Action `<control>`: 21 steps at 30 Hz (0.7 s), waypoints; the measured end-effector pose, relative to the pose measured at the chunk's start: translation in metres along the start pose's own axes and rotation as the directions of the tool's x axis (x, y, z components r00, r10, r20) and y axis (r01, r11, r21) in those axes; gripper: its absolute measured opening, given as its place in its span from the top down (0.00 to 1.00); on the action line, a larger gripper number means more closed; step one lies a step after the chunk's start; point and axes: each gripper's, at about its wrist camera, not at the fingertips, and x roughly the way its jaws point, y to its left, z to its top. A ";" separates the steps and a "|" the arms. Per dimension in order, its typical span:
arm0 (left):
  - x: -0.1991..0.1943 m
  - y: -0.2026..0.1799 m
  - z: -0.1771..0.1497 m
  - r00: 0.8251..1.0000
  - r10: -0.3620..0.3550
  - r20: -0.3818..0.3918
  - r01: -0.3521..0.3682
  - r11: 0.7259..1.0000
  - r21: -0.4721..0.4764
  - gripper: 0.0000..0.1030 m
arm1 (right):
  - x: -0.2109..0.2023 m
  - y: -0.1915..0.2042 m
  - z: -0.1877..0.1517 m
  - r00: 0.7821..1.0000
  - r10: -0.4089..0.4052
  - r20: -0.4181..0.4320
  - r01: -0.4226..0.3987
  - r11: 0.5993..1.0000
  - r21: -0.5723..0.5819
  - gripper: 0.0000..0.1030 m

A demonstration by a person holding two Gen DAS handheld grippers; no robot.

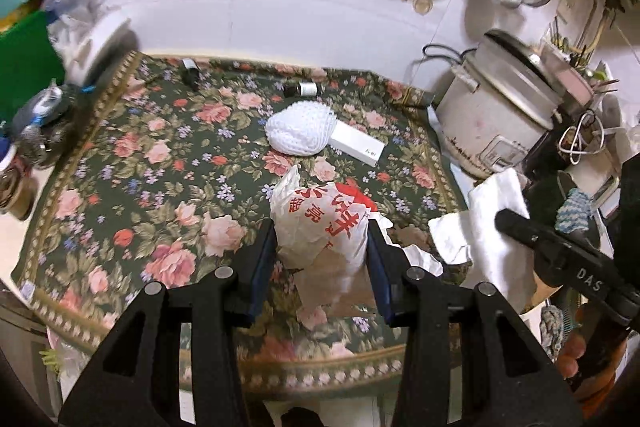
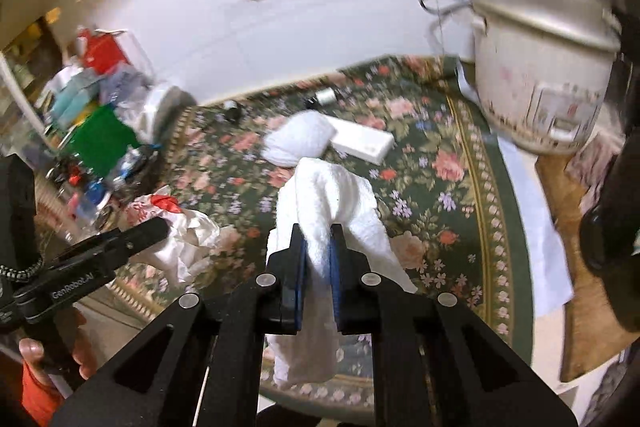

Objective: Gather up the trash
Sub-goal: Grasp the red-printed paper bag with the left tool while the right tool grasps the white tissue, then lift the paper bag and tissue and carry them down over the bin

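My left gripper point(image 1: 322, 247) is clamped on the crumpled white wrapper with red print point(image 1: 320, 227), one pad on each flank, low centre of the left view. My right gripper point(image 2: 319, 259) has its jaws together on a folded white paper towel point(image 2: 328, 195), which drapes over and below the pads at the centre of the right view. Both pieces seem to hang clear above the floral cloth point(image 1: 160, 167).

To carry this well, I'd keep both grips firm and level, since the towel's loose tail could snag or slip out. I'd steer the right side away from the rice cooker point(image 2: 540, 79) at the upper right.

More possible trash lies beyond: a white foam net point(image 1: 300, 133) touching a small white box point(image 1: 358, 147), mid-frame, and two small bottles near the wall. No bin shows in either view, so I must find one first.
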 end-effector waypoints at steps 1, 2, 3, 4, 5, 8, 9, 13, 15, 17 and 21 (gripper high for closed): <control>-0.008 -0.001 -0.002 1.000 0.002 0.010 -0.002 1.000 0.002 0.59 | -0.009 0.006 -0.001 1.000 0.010 0.016 -0.010 1.000 -0.014 0.90; -0.018 -0.002 -0.005 1.000 0.005 0.024 -0.005 1.000 0.006 0.59 | -0.015 0.011 -0.002 0.999 0.019 0.026 -0.018 1.000 -0.021 0.90; -0.024 -0.002 -0.007 0.999 0.006 0.032 -0.007 1.000 0.008 0.59 | -0.020 0.015 -0.003 0.999 0.027 0.035 -0.026 0.999 -0.027 0.90; -0.030 -0.002 -0.010 0.999 0.007 0.037 -0.007 1.000 0.013 0.59 | -0.026 0.020 -0.005 0.998 0.035 0.046 -0.033 0.999 -0.034 0.90; -0.037 -0.001 -0.012 0.999 0.007 0.046 -0.007 1.000 0.016 0.59 | -0.032 0.026 -0.007 0.997 0.042 0.057 -0.040 0.998 -0.040 0.90; -0.056 0.004 -0.022 0.998 0.006 0.067 -0.008 1.000 0.029 0.59 | -0.045 0.041 -0.018 0.995 0.061 0.075 -0.057 0.997 -0.046 0.90; -0.061 0.006 -0.025 0.997 0.004 0.071 -0.006 0.999 0.032 0.59 | -0.048 0.047 -0.023 0.995 0.063 0.078 -0.059 0.997 -0.044 0.90; -0.080 0.021 -0.043 0.997 -0.011 0.072 0.008 0.999 0.042 0.59 | -0.052 0.063 -0.044 0.996 0.062 0.070 -0.060 0.998 -0.022 0.90; -0.088 0.028 -0.051 0.998 -0.019 0.064 0.015 0.998 0.054 0.59 | -0.056 0.075 -0.057 0.996 0.054 0.070 -0.053 0.999 -0.009 0.90; -0.100 0.035 -0.063 0.998 -0.026 0.054 0.021 0.997 0.074 0.59 | -0.059 0.089 -0.074 0.997 0.043 0.068 -0.044 0.999 0.016 0.90; -0.126 0.055 -0.095 0.999 -0.027 0.031 0.023 0.994 0.111 0.59 | -0.065 0.117 -0.106 0.998 0.027 0.060 -0.030 0.998 0.051 0.90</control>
